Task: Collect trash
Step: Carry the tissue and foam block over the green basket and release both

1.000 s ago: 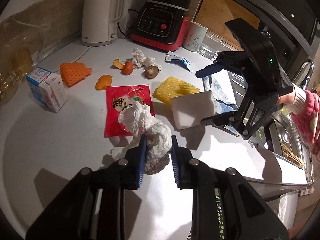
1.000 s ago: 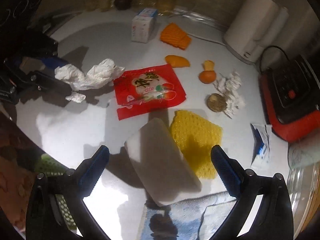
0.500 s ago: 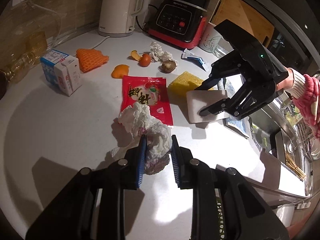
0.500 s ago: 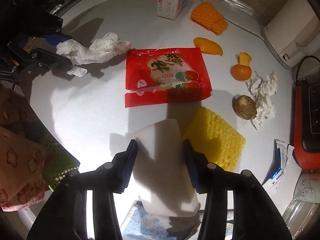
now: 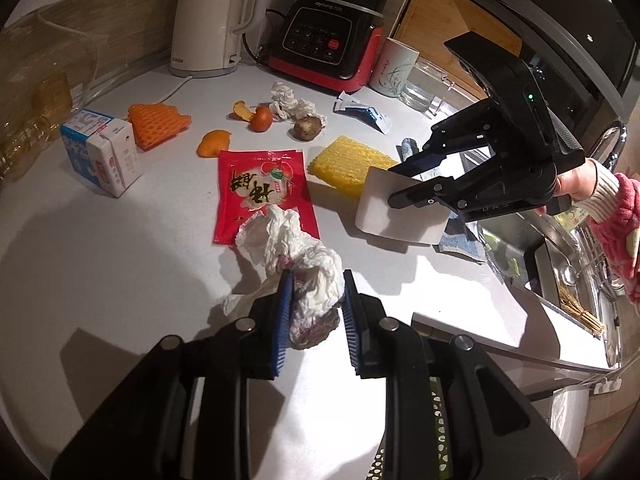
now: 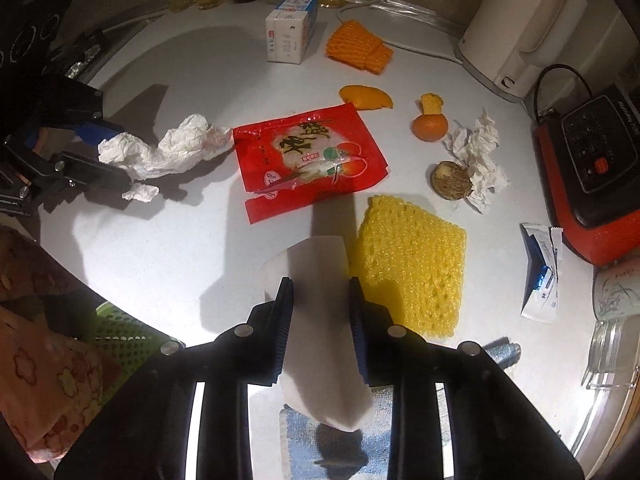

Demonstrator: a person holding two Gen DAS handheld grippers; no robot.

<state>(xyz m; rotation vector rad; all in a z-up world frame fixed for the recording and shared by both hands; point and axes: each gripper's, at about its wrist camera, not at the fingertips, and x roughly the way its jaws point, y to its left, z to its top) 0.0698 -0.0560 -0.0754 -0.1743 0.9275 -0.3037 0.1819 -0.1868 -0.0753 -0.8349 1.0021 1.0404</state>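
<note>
Step in hand: both tools have a piece of trash in their grip on the white worktop (image 6: 168, 256), ready to lift.
Left tool (image 5: 316, 280): clenched on a crumpled white tissue (image 5: 296, 248), whose far end lies over the lower edge of a red snack wrapper (image 5: 264, 192).
Right tool (image 6: 320, 284): clenched on a white foam pad (image 6: 320, 276), just beside a yellow foam net (image 6: 412, 264).
Next move: a judgement only; carry both pieces to a bin. A green mesh basket (image 6: 116, 336) at the worktop's near edge may be that bin, though too little of it shows to be sure.
Still uncollected: wrapper, yellow net, orange foam net (image 6: 358, 50), orange peel (image 6: 366, 98), milk carton (image 6: 290, 28), small tissue wad (image 6: 478, 156).
Change from a second ago: the right tool's fingers then stood wide apart around the pad; now they pinch it. The left tool's grip on the tissue looks unchanged.
</note>
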